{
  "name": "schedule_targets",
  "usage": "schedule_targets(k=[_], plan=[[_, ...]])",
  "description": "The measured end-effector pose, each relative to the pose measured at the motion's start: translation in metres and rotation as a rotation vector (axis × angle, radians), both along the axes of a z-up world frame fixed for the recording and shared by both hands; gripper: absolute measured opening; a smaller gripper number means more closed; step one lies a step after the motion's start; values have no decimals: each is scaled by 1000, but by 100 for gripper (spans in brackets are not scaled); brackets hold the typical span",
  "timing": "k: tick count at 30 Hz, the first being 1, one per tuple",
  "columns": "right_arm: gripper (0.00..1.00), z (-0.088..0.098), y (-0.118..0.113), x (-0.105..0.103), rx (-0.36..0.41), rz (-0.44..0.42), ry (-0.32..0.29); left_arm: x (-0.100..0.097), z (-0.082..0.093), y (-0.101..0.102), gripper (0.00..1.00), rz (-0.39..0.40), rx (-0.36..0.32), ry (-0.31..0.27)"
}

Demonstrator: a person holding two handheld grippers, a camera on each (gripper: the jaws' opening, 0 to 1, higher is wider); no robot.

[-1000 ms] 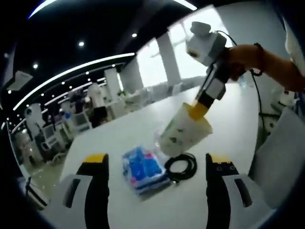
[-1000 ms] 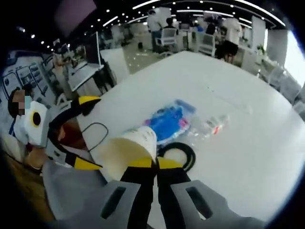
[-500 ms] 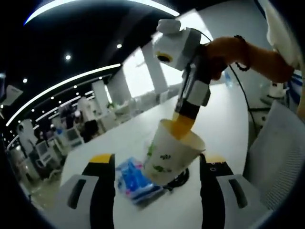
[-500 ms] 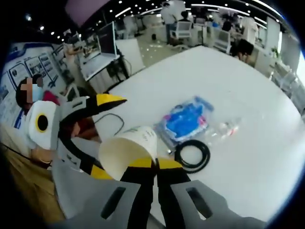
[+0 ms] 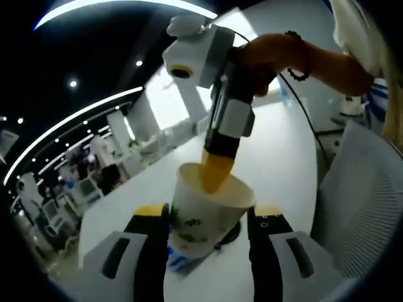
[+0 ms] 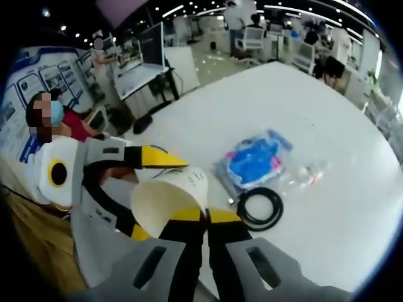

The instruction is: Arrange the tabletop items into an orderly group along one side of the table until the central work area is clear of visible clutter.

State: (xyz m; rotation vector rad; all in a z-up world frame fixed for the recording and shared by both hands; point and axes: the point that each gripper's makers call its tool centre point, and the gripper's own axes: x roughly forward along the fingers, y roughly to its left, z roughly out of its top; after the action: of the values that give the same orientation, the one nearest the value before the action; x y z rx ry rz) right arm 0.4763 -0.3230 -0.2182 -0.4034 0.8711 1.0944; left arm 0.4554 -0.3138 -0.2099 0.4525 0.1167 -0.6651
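1. At the lower centre of the right gripper view, the right gripper [image 6: 196, 214] has its jaws pressed together on the rim of a white paper cup [image 6: 169, 200], whose open mouth faces the lower left of the frame.
2. From the left of that view the left gripper [image 6: 148, 195] comes in, its yellow-tipped jaws spread apart, one above the cup and one below it; whether they touch the cup cannot be told.
3. Right of the cup on the white table [image 6: 302, 126] lies a blue packet [image 6: 255, 160] in clear wrap, with a coiled black cable [image 6: 260, 207] just below it and a small clear plastic item [image 6: 306, 174] to its right.
4. Low in the left gripper view, the left gripper [image 5: 209, 217] has its two jaws parted on either side of the paper cup [image 5: 200, 220], which sits between them with green print on its side.
5. From the top of that view the right gripper [image 5: 217, 176] reaches down, its yellow tips clamped on the cup's rim, held by a hand [image 5: 264, 56] wearing a dark bead bracelet [image 5: 299, 53].
6. Behind the cup's base, a bit of the blue packet [image 5: 179, 259] and the black cable [image 5: 228, 234] show on the table [image 5: 277, 157].
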Motion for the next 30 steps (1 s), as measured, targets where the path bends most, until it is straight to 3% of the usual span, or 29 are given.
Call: schedule_targets(k=[4, 7, 13, 15, 18, 21, 23, 30], plan=[[2, -1, 1, -1, 1, 12, 2, 0, -2, 1, 46, 4, 19, -1], [2, 0, 1, -1, 6, 15, -1, -1, -2, 1, 46, 4, -42, 43], [3, 6, 7, 2, 63, 21, -17, -1, 0, 4, 43, 17, -45, 33], [8, 10, 15, -1, 126, 18, 12, -3, 1, 0, 42, 5, -90, 57], [22, 19, 23, -2, 221, -8, 42, -3, -1, -1, 41, 3, -92, 69], [29, 19, 20, 2, 228, -28, 39, -1, -3, 1, 40, 10, -99, 83], [33, 20, 18, 7, 238, -56, 14, -2, -3, 1, 40, 14, -178, 135], [48, 23, 7, 17, 294, -135, 24, 4, -3, 13, 40, 64, -242, 160]])
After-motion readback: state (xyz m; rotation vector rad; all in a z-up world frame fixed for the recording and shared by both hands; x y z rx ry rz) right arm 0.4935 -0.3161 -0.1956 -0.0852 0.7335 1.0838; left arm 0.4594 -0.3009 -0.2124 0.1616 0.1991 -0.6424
